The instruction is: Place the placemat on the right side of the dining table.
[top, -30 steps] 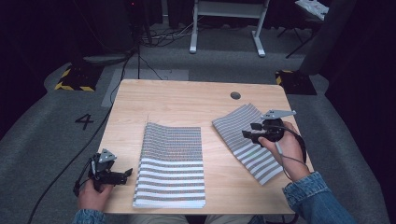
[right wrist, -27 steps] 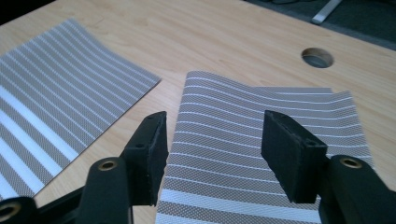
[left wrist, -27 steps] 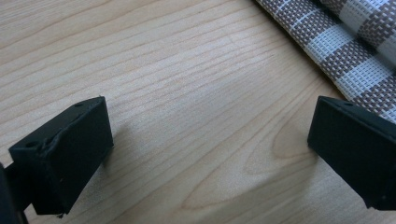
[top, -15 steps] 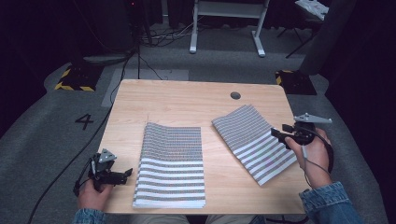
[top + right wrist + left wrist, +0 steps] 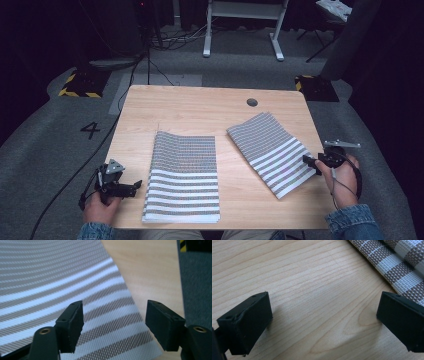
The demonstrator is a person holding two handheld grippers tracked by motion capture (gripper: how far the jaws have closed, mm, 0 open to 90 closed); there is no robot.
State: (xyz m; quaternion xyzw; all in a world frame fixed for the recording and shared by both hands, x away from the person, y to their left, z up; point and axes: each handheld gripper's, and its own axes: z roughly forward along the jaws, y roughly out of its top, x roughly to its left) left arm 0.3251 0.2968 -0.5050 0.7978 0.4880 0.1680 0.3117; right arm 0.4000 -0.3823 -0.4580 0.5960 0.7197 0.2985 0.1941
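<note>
Your right gripper (image 5: 113, 325)'s fingers (image 5: 71, 326) have just been opening, spread with nothing pinched, hovering over the angled striped placemat (image 5: 274, 150) at the table (image 5: 200, 107)'s right edge. Left gripper (image 5: 322, 322) is wide open over bare wood beside the other placemat (image 5: 184, 175). Both woven mats lie flat; probably they still need stacking, hard to say.

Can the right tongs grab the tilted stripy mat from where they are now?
Probably yes. The right tongs are open right at the edge of the tilted stripy mat, their jaws having just been opening with nothing gripped between them, and nothing blocks the way.
</note>
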